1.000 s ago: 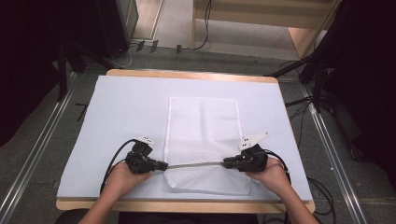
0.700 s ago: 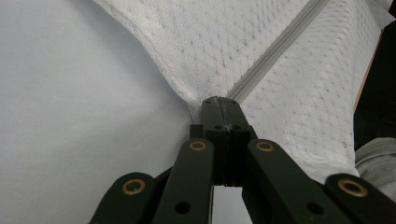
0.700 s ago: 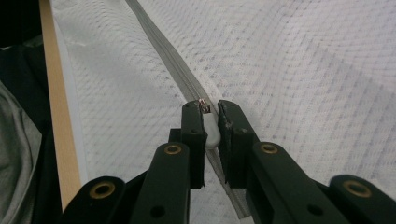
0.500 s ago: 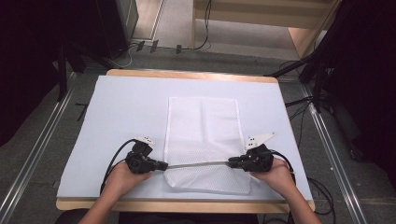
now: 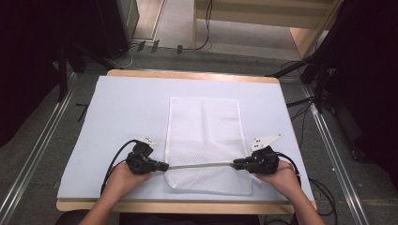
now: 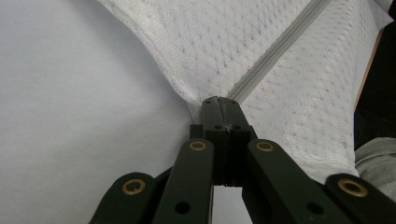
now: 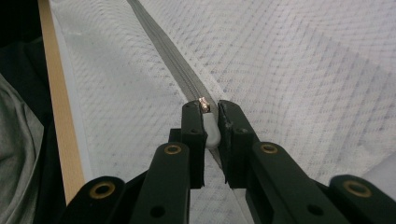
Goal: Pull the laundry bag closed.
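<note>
High view: white mesh bag [image 5: 205, 140] flat on a pale sheet [image 5: 117, 117] over a wooden-edged table [image 5: 187, 75]; grey zipper [image 5: 199, 164] running across the bag's near end, stretched straight between the two sets of jaws; left gripper [image 5: 164, 166] at the zipper's left end, jaws pressed together on the bag's edge there; right gripper [image 5: 236, 162] at the zipper's right end, jaws narrow around something small, too tiny here to tell; left hand [image 5: 123, 177] and right hand [image 5: 277, 172] just behind the grippers, near the table's front edge; cables trailing back from both.

Left gripper view: left gripper [image 6: 222, 103] with jaws fully together, pinching the mesh bag [image 6: 261, 46] right at its side seam; zipper [image 6: 280, 44] leaving the jaw tips and running diagonally away ahead of them; fabric pulled up into a peak at the tips; bare sheet [image 6: 70, 116] to one side of the jaws; a grey sleeve [image 6: 373, 158] off to the other side.

Right gripper view: right gripper [image 7: 208, 109] with jaws narrow, clamped on a white zipper pull [image 7: 210, 131]; metal slider [image 7: 204, 102] just at the tips; zipper [image 7: 163, 46] stretching straight ahead of the jaws; mesh bag [image 7: 303, 70] lying either side of them; wooden table edge [image 7: 58, 102] well off to one side.
</note>
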Demonstrator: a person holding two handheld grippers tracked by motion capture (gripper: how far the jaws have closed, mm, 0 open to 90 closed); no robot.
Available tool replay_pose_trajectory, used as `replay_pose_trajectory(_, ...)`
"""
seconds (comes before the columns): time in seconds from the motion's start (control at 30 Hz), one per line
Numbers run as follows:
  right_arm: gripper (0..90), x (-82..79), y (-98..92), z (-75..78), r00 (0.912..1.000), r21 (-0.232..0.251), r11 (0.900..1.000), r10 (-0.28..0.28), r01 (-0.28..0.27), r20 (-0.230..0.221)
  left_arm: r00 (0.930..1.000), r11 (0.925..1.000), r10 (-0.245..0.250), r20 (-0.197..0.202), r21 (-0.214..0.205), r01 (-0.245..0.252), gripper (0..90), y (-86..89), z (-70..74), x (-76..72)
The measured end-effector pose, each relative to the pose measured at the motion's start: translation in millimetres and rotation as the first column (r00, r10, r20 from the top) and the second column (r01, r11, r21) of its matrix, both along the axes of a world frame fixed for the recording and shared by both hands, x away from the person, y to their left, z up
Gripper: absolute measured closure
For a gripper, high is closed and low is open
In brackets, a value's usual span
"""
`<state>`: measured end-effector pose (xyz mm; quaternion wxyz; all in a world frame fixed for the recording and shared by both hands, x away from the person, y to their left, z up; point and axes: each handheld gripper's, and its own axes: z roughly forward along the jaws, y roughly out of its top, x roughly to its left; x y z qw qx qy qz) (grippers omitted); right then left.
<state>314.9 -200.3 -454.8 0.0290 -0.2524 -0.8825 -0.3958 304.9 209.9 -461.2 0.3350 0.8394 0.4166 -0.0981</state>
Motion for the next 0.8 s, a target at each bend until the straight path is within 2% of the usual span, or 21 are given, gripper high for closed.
replay_pose_trajectory(0.47, 82.9, 0.0, -2.6, 1.1, 0.9999, 0.002, 0.9999, -0.015, 0.015, -0.008, 1.0, 1.0, 0.004, 0.0, -0.001, -0.004, 90.0, 0.1, -0.1, -0.2)
replay_pose_trajectory(0.8, 82.9, 0.5, -3.4, 2.0, 1.0, 0.008, 0.9999, -0.007, 0.007, -0.006, 1.0, 1.0, 0.005, 0.0, -0.003, -0.005, 90.0, 0.1, -0.2, -0.2)
